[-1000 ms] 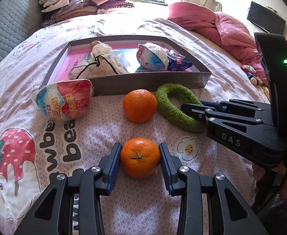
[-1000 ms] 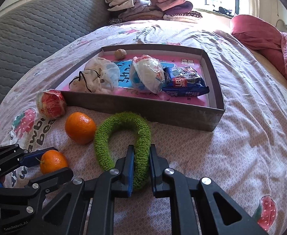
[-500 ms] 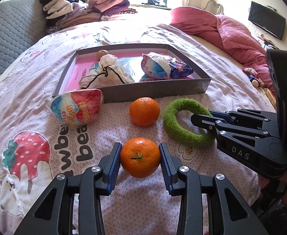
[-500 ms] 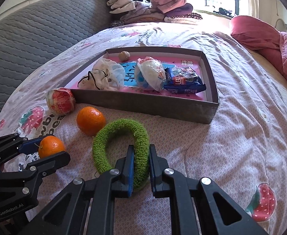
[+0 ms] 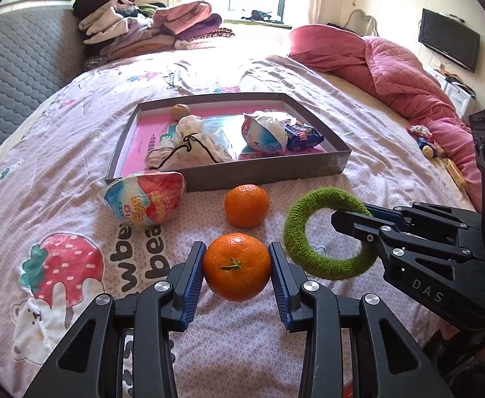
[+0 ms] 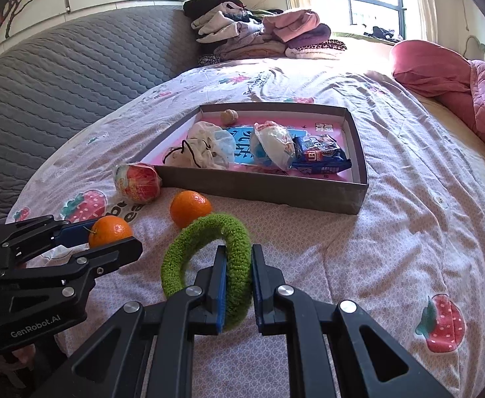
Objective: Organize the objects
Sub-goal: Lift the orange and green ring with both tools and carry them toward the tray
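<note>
on the pink patterned bedspread (image 5: 76, 152), in front of the shallow grey box (image 5: 262, 174), both grippers are holding something. the left gripper (image 5: 237, 267) has its blue-padded jaws clamped on the near orange (image 5: 236, 267), one pad against each side, stem facing the camera. in the right wrist view the same orange (image 6: 109, 230) shows between the left tool's fingers, low on the left. the right gripper (image 6: 235, 285) is closed tight on the green fuzzy ring (image 6: 206, 252), pinching one side of the loop while the rest stands up and tilts away toward the box; from the left view the ring (image 5: 328, 232) hangs off the right tool's tip, lifted off the sheet.

a second orange (image 5: 246, 205) sits on the bedspread just before the box's front wall, between the held orange and the box. a red and blue wrapped snack ball (image 5: 144, 197) lies to its left, touching the box's near left corner. inside the box are a white drawstring pouch (image 5: 189, 147), another wrapped ball (image 5: 264, 132), a blue snack packet (image 5: 302, 134) and a walnut (image 5: 180, 111) at the far wall. folded clothes (image 5: 149, 33) are stacked at the far end of the bed, and a red quilt (image 5: 391, 66) is bunched on the right.
</note>
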A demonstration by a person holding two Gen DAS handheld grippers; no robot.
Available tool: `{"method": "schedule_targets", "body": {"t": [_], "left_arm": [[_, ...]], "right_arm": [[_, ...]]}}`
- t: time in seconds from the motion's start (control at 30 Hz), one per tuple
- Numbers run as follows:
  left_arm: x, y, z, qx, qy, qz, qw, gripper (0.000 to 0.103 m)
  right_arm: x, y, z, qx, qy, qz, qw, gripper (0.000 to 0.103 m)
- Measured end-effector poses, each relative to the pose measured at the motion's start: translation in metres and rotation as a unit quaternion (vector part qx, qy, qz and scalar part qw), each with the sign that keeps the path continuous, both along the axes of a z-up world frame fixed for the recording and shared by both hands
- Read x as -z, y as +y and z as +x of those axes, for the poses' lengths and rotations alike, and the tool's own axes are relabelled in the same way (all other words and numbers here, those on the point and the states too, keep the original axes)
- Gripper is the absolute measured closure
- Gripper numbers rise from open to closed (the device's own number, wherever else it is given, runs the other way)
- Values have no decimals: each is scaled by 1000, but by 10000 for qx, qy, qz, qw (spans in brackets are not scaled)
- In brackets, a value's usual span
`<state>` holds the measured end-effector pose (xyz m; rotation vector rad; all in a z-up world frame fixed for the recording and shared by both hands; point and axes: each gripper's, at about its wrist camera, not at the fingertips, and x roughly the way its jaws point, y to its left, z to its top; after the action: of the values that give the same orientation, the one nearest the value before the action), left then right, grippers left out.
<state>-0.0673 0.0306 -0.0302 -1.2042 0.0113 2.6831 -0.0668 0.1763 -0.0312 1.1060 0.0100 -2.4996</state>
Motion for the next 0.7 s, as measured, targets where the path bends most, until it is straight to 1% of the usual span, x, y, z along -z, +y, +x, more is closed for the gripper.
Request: {"method": "schedule_targets", "body": {"t": [0.23,0.43,0.57,0.7], "left_arm": [[-4,-4,3,-33,58,10,10000,64],[-10,-10,2,-62,121,109,9998,64],[-16,-16,0,-81,218,134,9996,64],[-19,-18,-3,-78,280,113,9995,64]], "right_arm": [[-4,-3,3,-13,40,1,10000,90],[-9,-4,5,-32,159,-97,9998,90],[-9,-7,5,-49,158,-87,9998,90],[-14,-6,4,-32,251,-163,9995,90]]}}
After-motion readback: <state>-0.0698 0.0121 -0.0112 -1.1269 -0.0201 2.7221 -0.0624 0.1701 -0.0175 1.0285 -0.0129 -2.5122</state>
